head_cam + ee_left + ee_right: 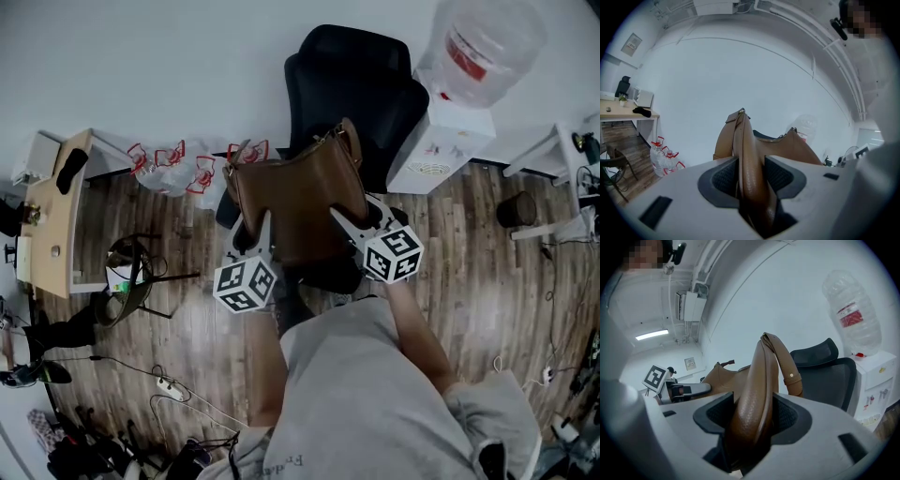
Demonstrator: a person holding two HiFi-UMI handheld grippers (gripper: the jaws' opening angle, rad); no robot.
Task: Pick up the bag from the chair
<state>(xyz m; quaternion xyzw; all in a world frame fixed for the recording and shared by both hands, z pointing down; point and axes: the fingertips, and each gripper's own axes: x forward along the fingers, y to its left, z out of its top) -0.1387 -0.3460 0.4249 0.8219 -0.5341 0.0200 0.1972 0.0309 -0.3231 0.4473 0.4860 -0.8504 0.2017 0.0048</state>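
Note:
A brown leather bag (298, 199) hangs in the air in front of the black office chair (349, 86), held at both sides. My left gripper (255, 234) is shut on the bag's left edge (749, 168), the leather squeezed between its dark pads (723, 178). My right gripper (349, 223) is shut on the bag's right edge (754, 408), with the strap and its stud (791, 376) rising above the jaws. The left gripper (677, 391) also shows in the right gripper view, across the bag.
A water dispenser with a large bottle (469, 56) stands right of the chair. Several water jugs with red handles (178, 167) sit against the wall at the left, beside a wooden desk (54, 220). A small round stool (127, 272) and cables lie on the wood floor.

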